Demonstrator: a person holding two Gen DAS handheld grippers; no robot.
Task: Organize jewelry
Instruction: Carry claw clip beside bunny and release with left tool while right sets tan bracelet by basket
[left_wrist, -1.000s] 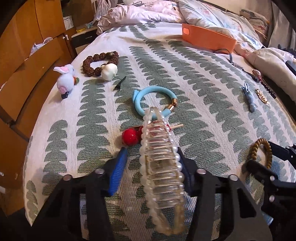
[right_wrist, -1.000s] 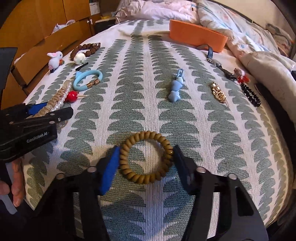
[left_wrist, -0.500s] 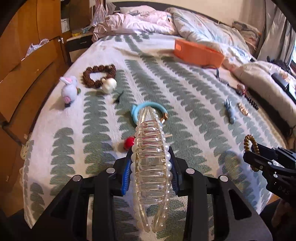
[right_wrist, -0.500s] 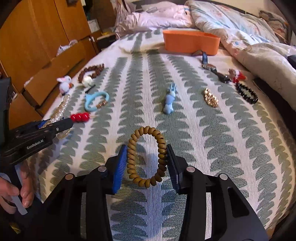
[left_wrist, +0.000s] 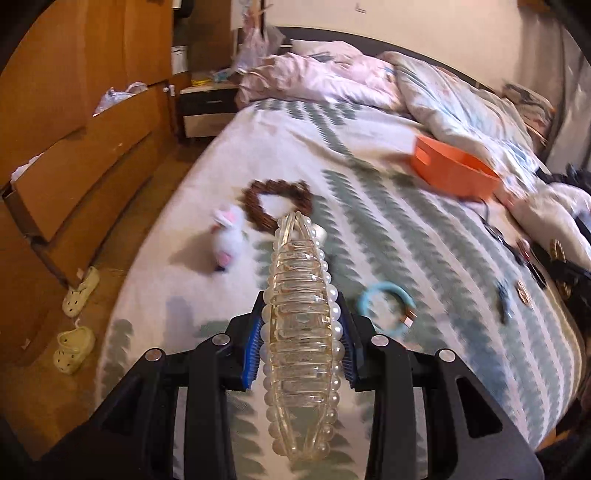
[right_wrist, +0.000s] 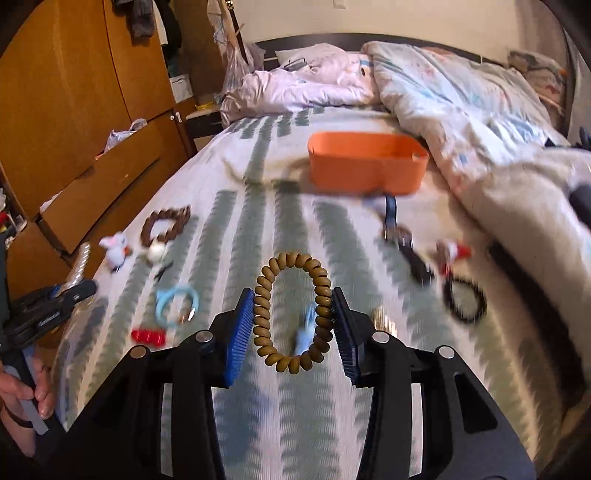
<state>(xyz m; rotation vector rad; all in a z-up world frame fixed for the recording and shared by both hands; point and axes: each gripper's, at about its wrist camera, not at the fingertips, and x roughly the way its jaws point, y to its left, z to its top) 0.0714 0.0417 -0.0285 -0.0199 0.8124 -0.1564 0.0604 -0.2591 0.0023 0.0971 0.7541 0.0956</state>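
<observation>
Pearl-edged clear hair clip (left_wrist: 301, 343), rigid, light and likely brittle, sits clamped across its middle in the left gripper (left_wrist: 301, 345), while the right gripper (right_wrist: 293, 326) pinches the springy coil bracelet (right_wrist: 293, 314) by its sides.

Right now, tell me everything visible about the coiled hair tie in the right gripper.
The coiled hair tie is an olive-brown spiral cord that looks like plastic, forming a closed loop squeezed into an upright oval. The right gripper pinches its two sides between blue ribbed pads, holding it above the patterned bedspread. Nothing else touches it.
</observation>
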